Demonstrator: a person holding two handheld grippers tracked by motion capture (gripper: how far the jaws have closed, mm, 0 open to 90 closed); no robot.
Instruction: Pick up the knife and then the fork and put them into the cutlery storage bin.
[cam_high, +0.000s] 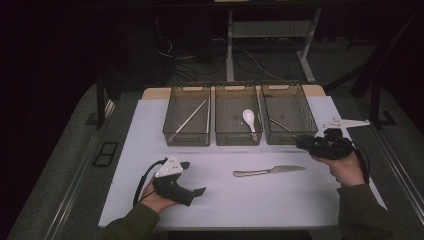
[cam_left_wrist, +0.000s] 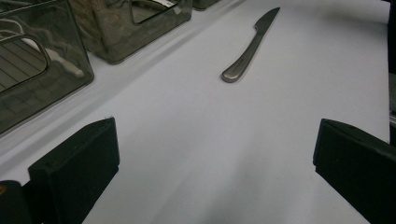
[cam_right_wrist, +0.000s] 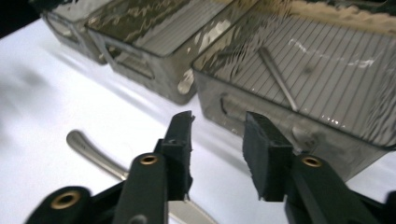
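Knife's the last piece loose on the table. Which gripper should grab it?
Probably the right gripper: it hovers just past the knife's blade end, jaws open and empty, the knife right below them. The left gripper sits farther back, off the handle end.

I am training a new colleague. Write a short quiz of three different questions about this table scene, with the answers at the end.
1. True or false: the knife lies inside one of the bins.
2. Which bin holds the white spoon? A) left bin B) middle bin C) right bin
3. Fill in: the jaws of the left gripper stand wide ____ with nothing between them.

Key:
1. False. It lies on the white table, in front of the bins.
2. B, the middle bin.
3. Open. The right gripper has a narrower gap, also with nothing in it.
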